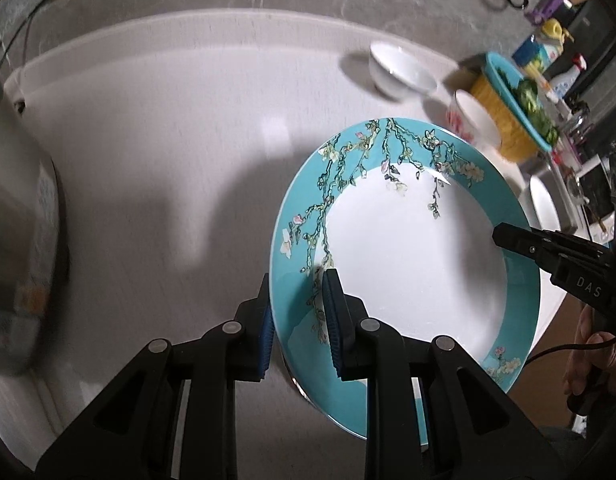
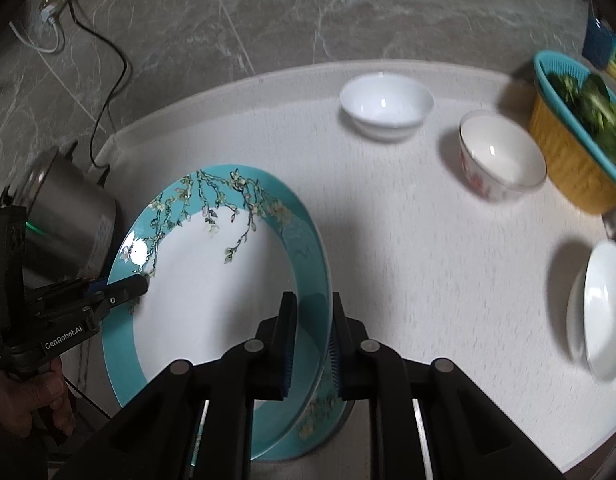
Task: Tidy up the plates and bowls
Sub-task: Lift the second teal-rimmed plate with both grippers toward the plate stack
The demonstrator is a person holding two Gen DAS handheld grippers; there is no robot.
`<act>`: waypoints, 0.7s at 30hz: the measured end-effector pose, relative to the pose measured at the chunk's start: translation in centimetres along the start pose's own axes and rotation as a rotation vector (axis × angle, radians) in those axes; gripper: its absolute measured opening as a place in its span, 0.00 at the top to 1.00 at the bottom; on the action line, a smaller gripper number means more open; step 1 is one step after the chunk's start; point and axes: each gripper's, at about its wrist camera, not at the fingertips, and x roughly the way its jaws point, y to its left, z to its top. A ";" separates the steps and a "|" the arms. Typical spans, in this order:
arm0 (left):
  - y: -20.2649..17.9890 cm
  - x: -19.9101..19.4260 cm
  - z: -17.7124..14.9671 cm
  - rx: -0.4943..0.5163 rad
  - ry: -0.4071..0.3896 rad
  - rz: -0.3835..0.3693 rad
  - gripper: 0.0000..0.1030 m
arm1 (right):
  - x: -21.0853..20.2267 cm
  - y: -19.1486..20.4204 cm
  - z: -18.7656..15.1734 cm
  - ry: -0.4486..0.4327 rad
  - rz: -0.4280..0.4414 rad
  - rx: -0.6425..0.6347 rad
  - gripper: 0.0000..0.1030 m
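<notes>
A large teal-rimmed plate with a blossom pattern [image 1: 408, 256] is held tilted above the white table. My left gripper [image 1: 297, 284] is shut on its left rim. My right gripper [image 2: 314, 304] is shut on the opposite rim of the same plate [image 2: 211, 288]. Each gripper shows in the other's view: the right one [image 1: 504, 236], the left one [image 2: 141, 282]. A plain white bowl [image 2: 386, 106] and a white bowl with a red flower pattern [image 2: 502, 156] stand at the back. A white dish [image 2: 606, 312] sits at the right edge.
A yellow basket with a teal colander of greens [image 2: 576, 148] stands at the back right. A metal pot [image 2: 67, 216] stands at the left, cables on the wall behind it. Bottles and clutter [image 1: 548, 52] lie beyond the table's right side.
</notes>
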 end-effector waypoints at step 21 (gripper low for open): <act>-1.1 5.2 -3.4 0.118 0.036 0.095 0.80 | 3.8 -0.2 -5.4 0.016 -0.095 -0.045 0.81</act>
